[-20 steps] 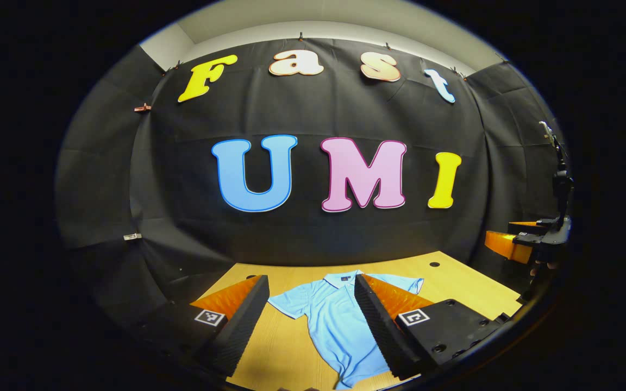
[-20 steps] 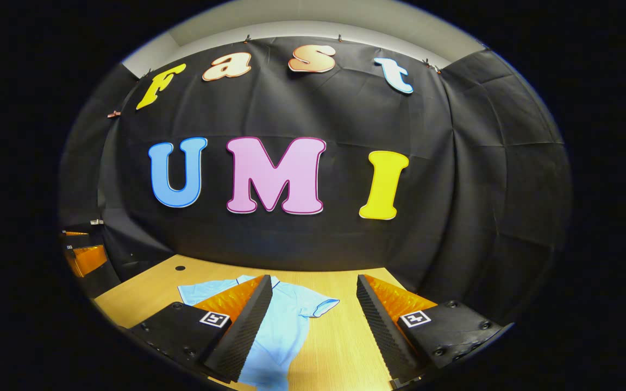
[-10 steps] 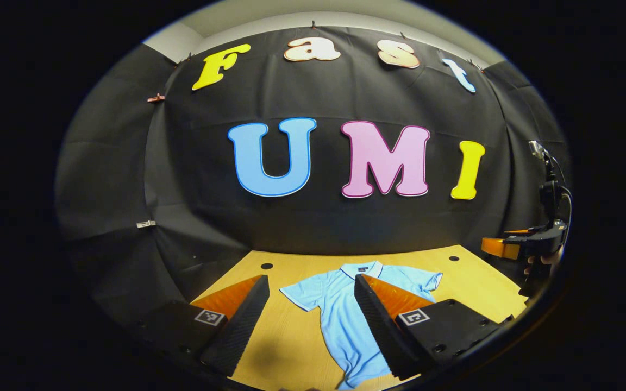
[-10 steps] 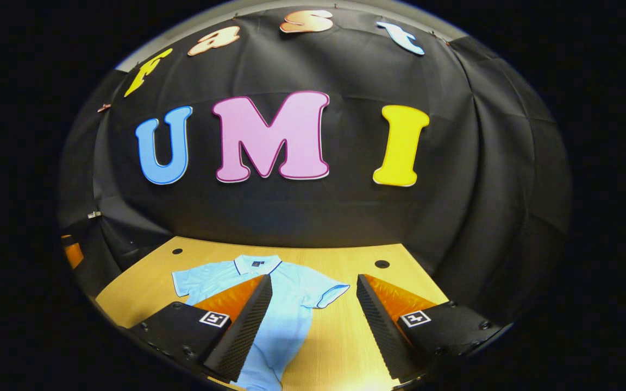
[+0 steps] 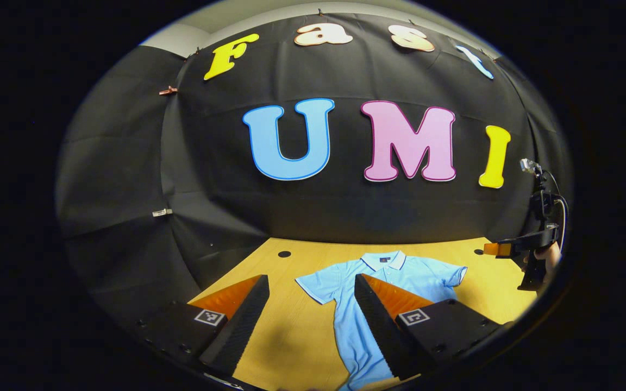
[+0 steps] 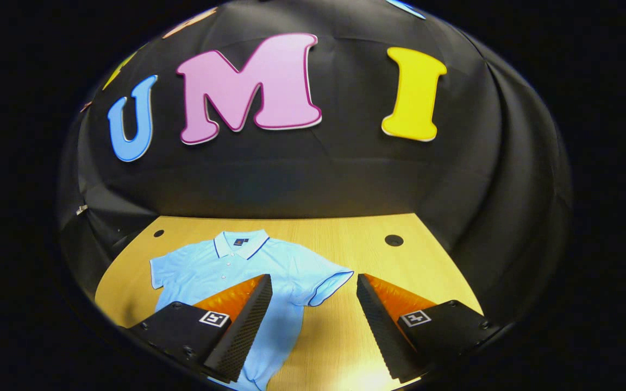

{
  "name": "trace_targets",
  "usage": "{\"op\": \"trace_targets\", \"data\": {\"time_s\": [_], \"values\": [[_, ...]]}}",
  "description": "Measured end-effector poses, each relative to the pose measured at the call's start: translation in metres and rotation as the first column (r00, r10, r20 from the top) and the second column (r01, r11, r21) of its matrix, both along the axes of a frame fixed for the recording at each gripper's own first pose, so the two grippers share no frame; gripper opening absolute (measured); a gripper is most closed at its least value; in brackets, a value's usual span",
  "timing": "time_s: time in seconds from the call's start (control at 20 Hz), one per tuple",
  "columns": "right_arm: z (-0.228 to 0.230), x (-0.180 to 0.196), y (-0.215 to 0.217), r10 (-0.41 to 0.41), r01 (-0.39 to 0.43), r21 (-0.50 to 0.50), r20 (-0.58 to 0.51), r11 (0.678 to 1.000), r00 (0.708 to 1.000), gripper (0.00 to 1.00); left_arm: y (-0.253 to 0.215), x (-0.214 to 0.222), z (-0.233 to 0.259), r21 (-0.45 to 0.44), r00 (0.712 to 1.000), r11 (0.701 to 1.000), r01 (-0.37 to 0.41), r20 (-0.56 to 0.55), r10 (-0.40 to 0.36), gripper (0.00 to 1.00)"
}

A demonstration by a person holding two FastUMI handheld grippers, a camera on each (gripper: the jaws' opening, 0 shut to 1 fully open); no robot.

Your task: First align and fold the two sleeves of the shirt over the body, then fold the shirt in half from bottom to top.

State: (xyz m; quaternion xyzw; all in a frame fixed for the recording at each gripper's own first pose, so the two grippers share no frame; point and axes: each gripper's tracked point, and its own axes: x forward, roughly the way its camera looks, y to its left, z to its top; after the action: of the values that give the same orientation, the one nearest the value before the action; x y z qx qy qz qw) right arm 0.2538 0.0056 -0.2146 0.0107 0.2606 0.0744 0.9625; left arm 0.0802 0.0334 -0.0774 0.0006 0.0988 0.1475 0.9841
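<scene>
Two tools, both spread, empty.
Left tool [image 5: 307, 326] and right tool [image 6: 313, 326] have dipped nearer the unfolded light-blue polo shirt [image 6: 237, 266]; sleeves untouched.

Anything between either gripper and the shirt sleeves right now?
Nothing visible. The light blue polo shirt lies flat on the bare wooden table, both short sleeves spread out. The right gripper and the left gripper hang open above it, with only bare tabletop beside each sleeve.
</scene>
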Motion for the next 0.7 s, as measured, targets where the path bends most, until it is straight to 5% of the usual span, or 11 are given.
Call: {"op": "trace_targets", "data": {"time_s": [0.7], "values": [[-0.137, 0.110, -0.026, -0.163, 0.164, -0.023, -0.296, 0.986, 0.941, 0.98, -0.008, 0.050, -0.042, -0.016, 0.994, 0.999, -0.051, -0.102, 0.049, 1.00]]}}
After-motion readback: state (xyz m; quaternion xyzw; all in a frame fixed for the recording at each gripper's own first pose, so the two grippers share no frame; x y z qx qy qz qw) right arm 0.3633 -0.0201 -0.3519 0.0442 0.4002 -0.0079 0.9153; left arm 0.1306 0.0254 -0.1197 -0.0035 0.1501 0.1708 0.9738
